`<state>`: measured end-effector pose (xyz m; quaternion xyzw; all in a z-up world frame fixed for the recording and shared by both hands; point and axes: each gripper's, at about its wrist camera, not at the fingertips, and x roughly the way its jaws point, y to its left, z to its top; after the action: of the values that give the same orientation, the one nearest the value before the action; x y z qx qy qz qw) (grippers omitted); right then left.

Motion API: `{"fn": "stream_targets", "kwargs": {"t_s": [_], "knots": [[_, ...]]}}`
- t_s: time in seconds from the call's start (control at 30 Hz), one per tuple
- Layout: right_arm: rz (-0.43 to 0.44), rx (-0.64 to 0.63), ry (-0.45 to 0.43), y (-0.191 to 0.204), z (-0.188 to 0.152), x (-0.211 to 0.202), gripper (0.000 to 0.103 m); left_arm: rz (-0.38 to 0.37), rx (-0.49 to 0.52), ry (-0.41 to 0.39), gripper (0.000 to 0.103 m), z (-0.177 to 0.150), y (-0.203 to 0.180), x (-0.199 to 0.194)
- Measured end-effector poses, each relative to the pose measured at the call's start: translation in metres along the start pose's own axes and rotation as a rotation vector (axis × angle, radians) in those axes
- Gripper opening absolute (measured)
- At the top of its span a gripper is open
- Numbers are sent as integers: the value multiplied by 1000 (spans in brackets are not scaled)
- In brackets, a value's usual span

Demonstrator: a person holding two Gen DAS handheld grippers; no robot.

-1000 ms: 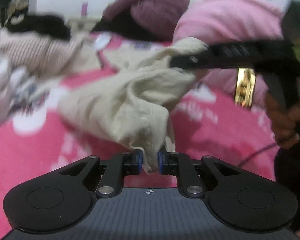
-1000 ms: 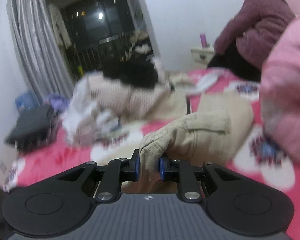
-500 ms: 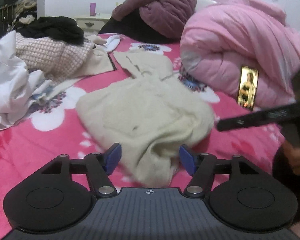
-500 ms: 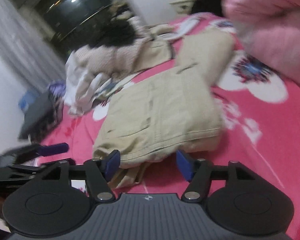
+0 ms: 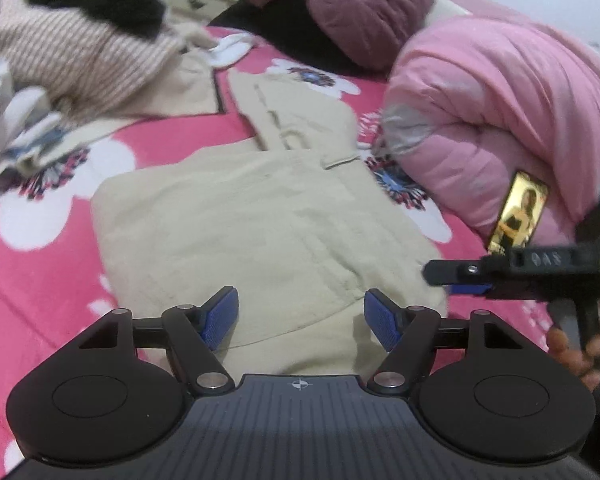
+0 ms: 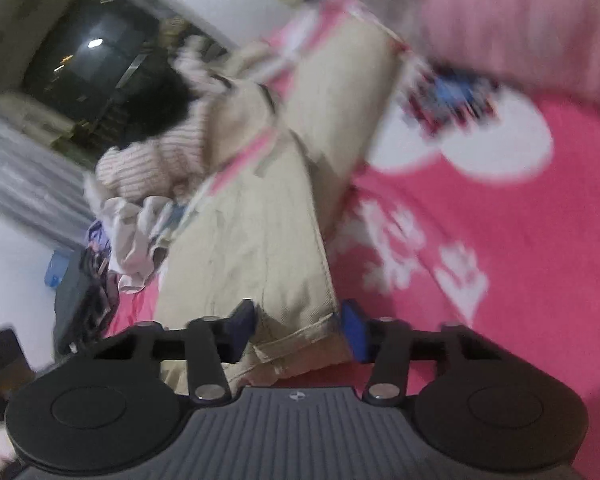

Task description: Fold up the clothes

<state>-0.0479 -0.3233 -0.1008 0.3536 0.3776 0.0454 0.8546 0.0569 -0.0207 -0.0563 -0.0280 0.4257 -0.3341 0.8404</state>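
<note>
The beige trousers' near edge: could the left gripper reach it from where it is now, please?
Probably yes. The left gripper is open, and the beige trousers lie flat on the pink floral bedsheet directly ahead, with nothing between the pads and the hem.

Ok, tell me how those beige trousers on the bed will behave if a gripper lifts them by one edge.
The beige trousers look floppy: they lie flat in soft creases, so the free part would probably sag and unfold. The cloth looks thick and seamed, so likely fairly heavy for a garment. The hem between the open right gripper already shows layered edges; a shallow pinch may catch only one.
</note>
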Motion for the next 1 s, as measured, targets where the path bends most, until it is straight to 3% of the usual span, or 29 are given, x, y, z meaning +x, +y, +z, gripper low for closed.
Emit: {"fn": "stream_targets", "kwargs": {"t_s": [0.17,0.23,0.27,0.33,0.5,0.7,0.77,0.87,1.0], "knots": [[33,-258,-142,52,-12,-26,31,-50,-82,-38,70,12,15,-27],[52,-361,-174,77,-18,-28,28,-77,-108,-58,70,18,19,-38],[66,-413,-185,89,-21,-29,23,-90,-120,-68,70,21,21,-44],[102,-500,-195,115,-28,-28,22,-116,-146,-88,71,27,25,-56],[185,-701,-141,176,-57,-10,19,-175,-169,-113,78,33,24,-79],[254,-856,-7,219,-117,12,14,-56,-167,-91,78,21,33,-73],[251,-880,37,222,-134,13,13,-25,-198,-86,73,14,42,-68],[214,-900,82,215,-149,10,13,-31,-318,-72,57,2,64,-63],[185,-818,65,198,-127,-10,14,-42,-425,-57,46,-12,85,-55]]}}
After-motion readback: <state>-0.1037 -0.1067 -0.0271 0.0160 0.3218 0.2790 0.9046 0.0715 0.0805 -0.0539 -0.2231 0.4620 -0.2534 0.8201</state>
